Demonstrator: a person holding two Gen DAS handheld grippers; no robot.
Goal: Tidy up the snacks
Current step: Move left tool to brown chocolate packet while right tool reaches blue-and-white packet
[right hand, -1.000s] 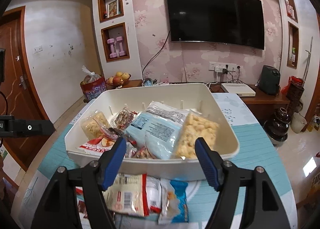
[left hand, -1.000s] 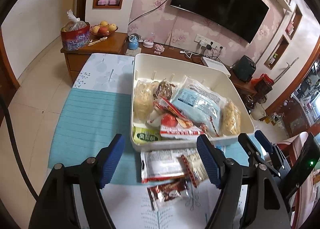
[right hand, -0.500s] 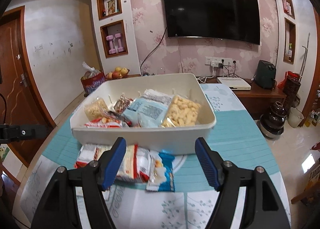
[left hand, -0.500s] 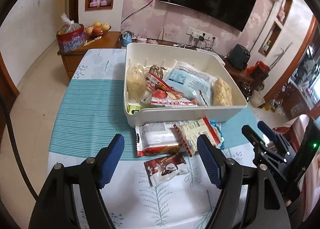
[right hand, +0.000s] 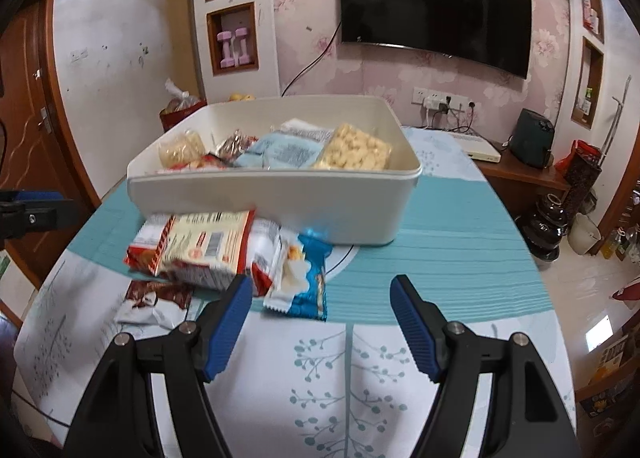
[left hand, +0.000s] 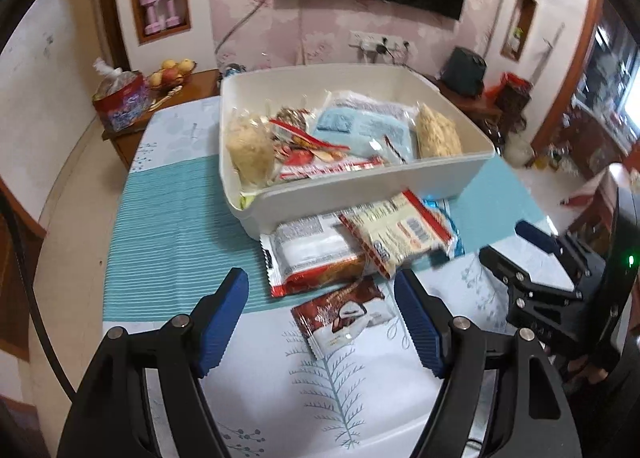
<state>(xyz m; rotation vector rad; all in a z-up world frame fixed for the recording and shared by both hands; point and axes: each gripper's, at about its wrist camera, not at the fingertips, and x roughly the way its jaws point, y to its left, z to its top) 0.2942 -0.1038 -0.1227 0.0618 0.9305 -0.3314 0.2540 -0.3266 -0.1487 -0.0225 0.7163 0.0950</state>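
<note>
Motion blur softens the print on every wrapper, so brands cannot be read, and the white bin point(left hand: 360, 193) hides the far ends of the packets lying against its near wall. The left hand-held gripper point(left hand: 320, 314) hovers over the bench point(left hand: 168, 225) with jaws spread wide and empty, a brown chocolate packet point(left hand: 344, 314) lying between them, its long axis slanting toward the bin. The right hand-held gripper point(right hand: 320, 318) is likewise spread and empty, near the bench's front edge. A red-trimmed cracker packet point(right hand: 204, 246) overlaps a white-and-red one, probably a cake bar point(left hand: 316, 254); a blue wafer packet point(right hand: 312, 278) lies beside them.
</note>
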